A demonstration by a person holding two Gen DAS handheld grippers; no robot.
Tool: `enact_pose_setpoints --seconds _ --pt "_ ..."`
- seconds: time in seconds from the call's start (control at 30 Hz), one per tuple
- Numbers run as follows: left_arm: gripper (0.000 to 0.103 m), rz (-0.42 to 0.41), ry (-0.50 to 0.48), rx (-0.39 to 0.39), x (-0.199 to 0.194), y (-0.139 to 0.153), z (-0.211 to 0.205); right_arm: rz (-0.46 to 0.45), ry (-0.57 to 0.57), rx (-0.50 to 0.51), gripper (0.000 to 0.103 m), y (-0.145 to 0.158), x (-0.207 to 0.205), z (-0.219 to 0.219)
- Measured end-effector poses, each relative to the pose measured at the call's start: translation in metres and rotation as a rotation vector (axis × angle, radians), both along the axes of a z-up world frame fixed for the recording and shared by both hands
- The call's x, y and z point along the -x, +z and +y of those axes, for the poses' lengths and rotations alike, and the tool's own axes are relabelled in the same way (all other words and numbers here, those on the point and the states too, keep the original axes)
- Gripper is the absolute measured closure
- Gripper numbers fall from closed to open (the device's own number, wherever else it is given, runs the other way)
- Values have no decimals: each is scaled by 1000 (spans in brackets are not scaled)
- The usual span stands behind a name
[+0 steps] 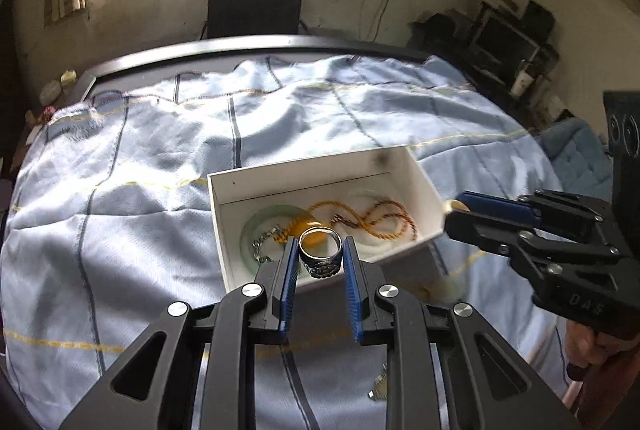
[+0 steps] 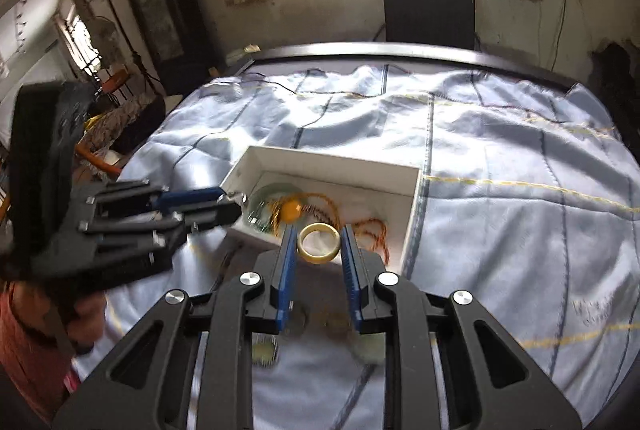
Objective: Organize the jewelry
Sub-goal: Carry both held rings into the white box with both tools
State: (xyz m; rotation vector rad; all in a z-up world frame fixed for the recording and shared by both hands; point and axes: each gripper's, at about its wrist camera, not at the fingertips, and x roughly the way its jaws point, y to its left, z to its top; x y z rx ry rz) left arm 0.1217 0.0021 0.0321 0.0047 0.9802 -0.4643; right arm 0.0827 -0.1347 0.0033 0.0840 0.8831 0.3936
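Two grippers, each carrying a ring. Left gripper is closed down to ring width on a dark engraved silver ring, pads touching both sides, poised over the near rim of the white box. Right gripper likewise pinches a cream-yellow ring at the box's near edge, at 6 o'clock from the contents. Inside the box: a green bangle at 9 o'clock, an orange bead near centre, an orange cord necklace toward 3 o'clock, all tangled close together. More small pieces lie on the blue bedspread below the right gripper, blurred, can't tell what. Risks: both grippers crowd one small box, so they could collide or nudge it; a ring released over the rim may bounce out onto the soft cloth; a smooth ring could slip or twist in the pads.
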Motion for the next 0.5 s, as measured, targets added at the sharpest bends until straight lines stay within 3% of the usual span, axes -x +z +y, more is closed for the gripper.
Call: enact_pose_setpoints --seconds 0.23,0.5 --pt "81 88 35 -3 -32 -27 -4 107 -2 34 82 -33 -46 16" --pt "80 106 33 -19 -40 -41 -9 128 5 51 81 -50 -55 18"
